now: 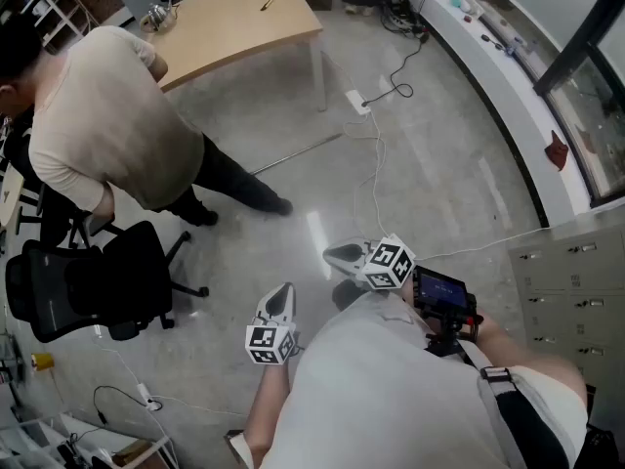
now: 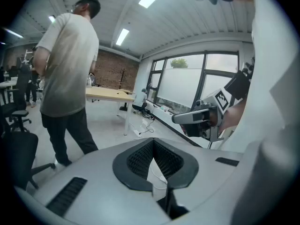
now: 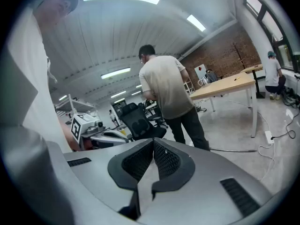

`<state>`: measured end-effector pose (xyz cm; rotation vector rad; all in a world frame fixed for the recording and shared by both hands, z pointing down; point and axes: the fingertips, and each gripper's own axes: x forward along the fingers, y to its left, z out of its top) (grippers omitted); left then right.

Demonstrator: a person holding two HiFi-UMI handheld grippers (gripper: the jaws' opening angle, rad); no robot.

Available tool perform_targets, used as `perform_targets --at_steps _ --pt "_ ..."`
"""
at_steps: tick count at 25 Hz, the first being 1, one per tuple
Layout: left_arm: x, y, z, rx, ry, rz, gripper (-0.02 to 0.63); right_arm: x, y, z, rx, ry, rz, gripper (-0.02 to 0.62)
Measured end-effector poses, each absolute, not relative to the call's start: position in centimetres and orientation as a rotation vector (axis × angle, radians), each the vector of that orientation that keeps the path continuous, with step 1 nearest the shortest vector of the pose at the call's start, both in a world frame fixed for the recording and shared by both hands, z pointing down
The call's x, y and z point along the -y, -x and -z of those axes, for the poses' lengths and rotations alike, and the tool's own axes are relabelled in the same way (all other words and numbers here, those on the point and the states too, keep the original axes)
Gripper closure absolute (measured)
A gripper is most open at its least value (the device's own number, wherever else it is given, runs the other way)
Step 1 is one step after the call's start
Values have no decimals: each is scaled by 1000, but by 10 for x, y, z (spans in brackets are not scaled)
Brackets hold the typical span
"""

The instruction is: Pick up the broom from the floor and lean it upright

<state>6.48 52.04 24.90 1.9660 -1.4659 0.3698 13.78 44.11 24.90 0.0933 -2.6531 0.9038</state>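
A long thin metal pole, apparently the broom's handle, lies flat on the floor beyond a standing person's feet; its head end is hidden by that person's legs. In the right gripper view the pole shows low on the floor behind those legs. My left gripper and right gripper hover close to my body, well short of the pole. The left gripper is shut with nothing between its pads. Equally shut and empty is the right gripper.
A person in a beige shirt stands at the left beside a black office chair. A wooden table lies ahead, with a power strip and cables on the floor. Grey cabinets stand at the right.
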Motion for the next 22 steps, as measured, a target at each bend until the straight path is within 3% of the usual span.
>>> perform_targets --at_steps 15,22 --pt "-355 66 -247 1598 -1935 -392 600 -284 -26 -255 2662 102 -694 578" --pt "-305 86 -267 1458 -2018 -381 600 -238 -8 -268 2600 2 -684 578"
